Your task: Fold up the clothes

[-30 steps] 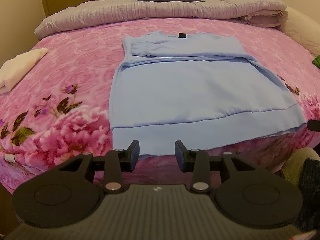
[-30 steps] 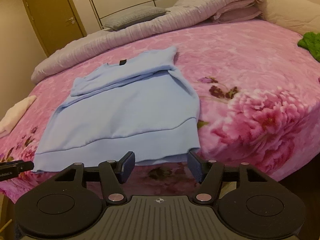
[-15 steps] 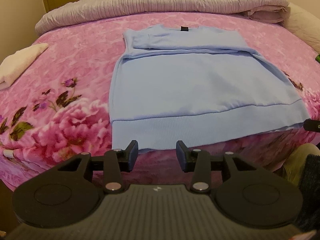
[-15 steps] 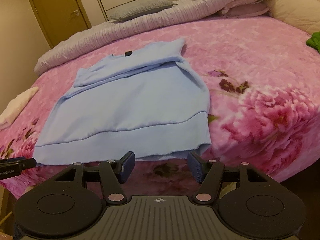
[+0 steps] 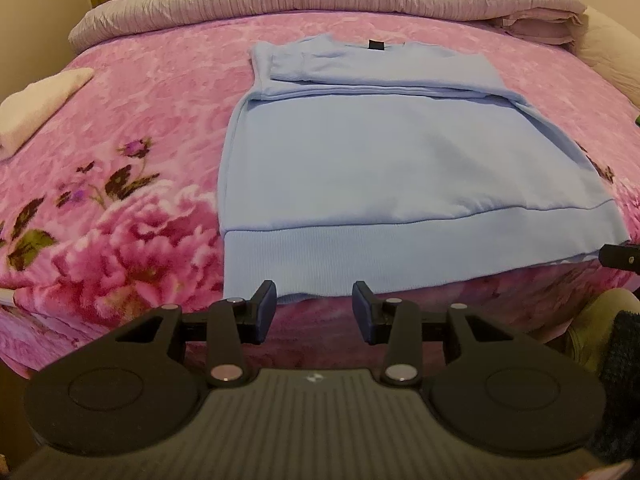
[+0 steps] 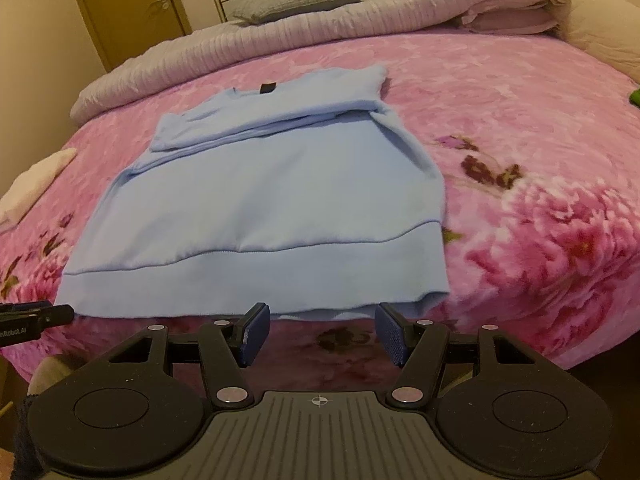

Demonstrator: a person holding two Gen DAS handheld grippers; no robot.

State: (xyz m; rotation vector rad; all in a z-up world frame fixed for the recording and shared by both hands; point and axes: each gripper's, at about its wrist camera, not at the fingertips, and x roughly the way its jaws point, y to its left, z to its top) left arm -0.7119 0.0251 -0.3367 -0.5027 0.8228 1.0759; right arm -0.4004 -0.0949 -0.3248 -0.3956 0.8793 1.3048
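A light blue sweatshirt (image 5: 384, 160) lies flat on the pink floral blanket (image 5: 120, 128), sleeves folded across its upper part, a black label at the collar. Its ribbed hem hangs at the bed's near edge. My left gripper (image 5: 315, 312) is open, just short of the hem near its left corner. In the right wrist view the same sweatshirt (image 6: 272, 200) fills the middle, and my right gripper (image 6: 320, 332) is open just below the hem's right part. Neither gripper holds cloth. Each gripper's tip shows at the edge of the other's view.
A folded white cloth (image 5: 36, 108) lies at the bed's left edge. Grey quilts (image 5: 320, 4) and a grey pillow (image 6: 296, 2) are piled at the far side. A green item (image 6: 634, 96) peeks in at the right. A wooden door (image 6: 124, 8) stands behind.
Both grippers have moved forward and closer to the sweatshirt's hem; the garment now looms larger in both views. Jaws stayed open. The sweatshirt has not moved.
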